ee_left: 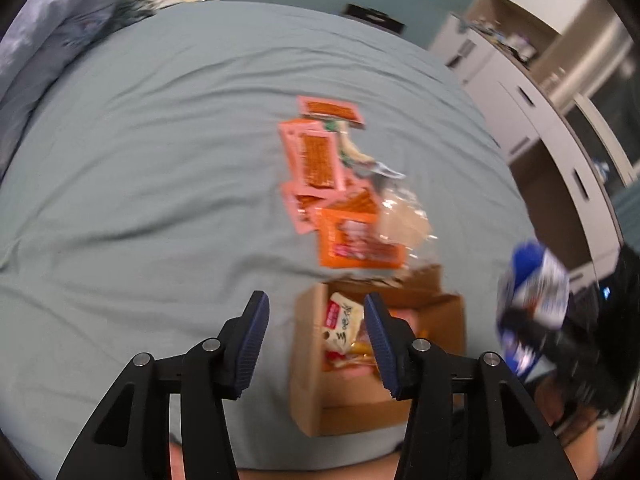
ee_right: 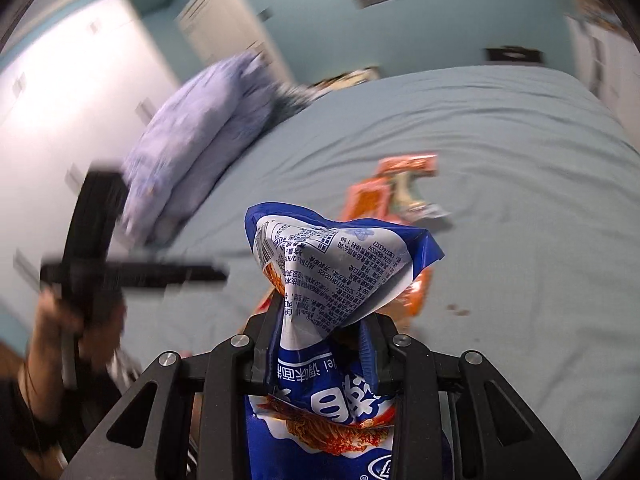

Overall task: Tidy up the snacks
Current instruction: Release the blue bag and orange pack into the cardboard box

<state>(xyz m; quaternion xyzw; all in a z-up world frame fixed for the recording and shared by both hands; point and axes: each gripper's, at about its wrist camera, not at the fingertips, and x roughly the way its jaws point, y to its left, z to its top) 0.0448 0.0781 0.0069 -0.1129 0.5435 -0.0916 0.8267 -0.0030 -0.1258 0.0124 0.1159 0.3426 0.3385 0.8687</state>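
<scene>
A crumpled blue-and-white plastic snack bag point(ee_right: 332, 276) sits pinched in the right gripper point(ee_right: 320, 344) jaws above the grey-green bed sheet point(ee_left: 160, 160); the left gripper point(ee_left: 316, 344), jaws released and empty, hangs by the open brown cardboard box point(ee_left: 360, 412). The packing step appears under way: next, carry the bag over the box and release, then collect the orange packets point(ee_left: 320, 160).

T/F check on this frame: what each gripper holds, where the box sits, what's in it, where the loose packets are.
1. The right gripper is clamped on a blue and white snack bag. True.
2. The left gripper holds an orange packet. False: its jaws are apart with nothing between them.
3. The cardboard box sits on the bed. True.
4. The box is empty. False: snack packs lie inside.
5. Orange packets lie loose on the bed beyond the box. True.
</scene>
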